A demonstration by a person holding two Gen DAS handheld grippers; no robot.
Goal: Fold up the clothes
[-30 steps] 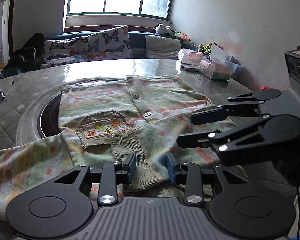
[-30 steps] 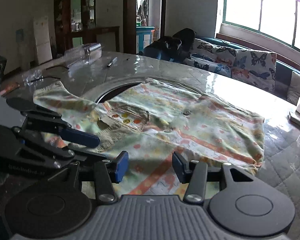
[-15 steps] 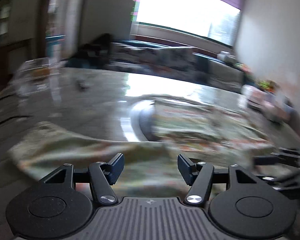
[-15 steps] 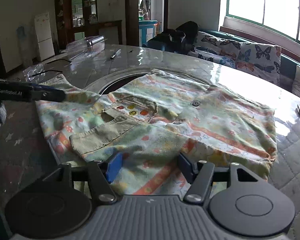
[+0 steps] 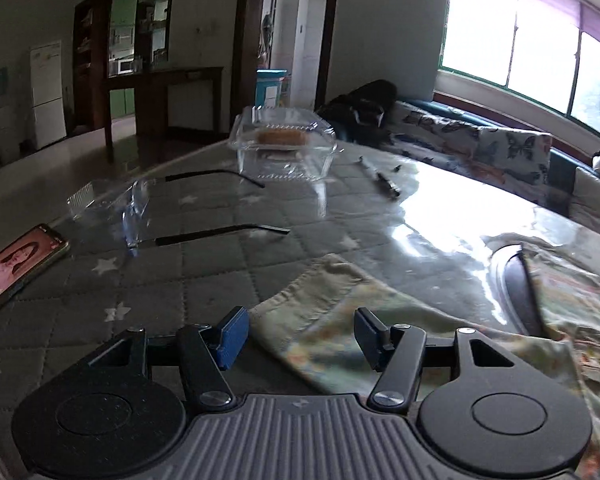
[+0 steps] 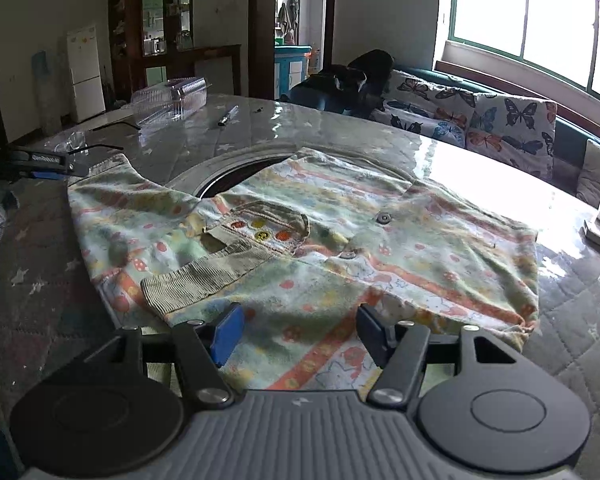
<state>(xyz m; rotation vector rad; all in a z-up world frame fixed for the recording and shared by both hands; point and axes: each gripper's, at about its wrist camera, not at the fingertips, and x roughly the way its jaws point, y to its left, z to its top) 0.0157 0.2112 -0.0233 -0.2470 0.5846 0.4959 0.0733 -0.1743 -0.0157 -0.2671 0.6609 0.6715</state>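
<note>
A pale green child's shirt with orange stripes, buttons and a chest pocket lies flat on the table. One sleeve is folded over its front, the ribbed cuff lying near my right gripper. My right gripper hangs open just above the near hem, with nothing pinched. The other sleeve stretches out to the left. My left gripper is open over that sleeve's end, its pads apart from the cloth. The right wrist view shows the left gripper at the far left edge.
A clear plastic box, a crumpled clear wrapper, a pen and a phone lie on the quilted table. A round dark opening sits under the shirt's far side. A butterfly-print sofa stands behind.
My left gripper let go of the ribbed cuff, opened and swung left to the outstretched sleeve's end. The right gripper opened wider and stayed in place.
</note>
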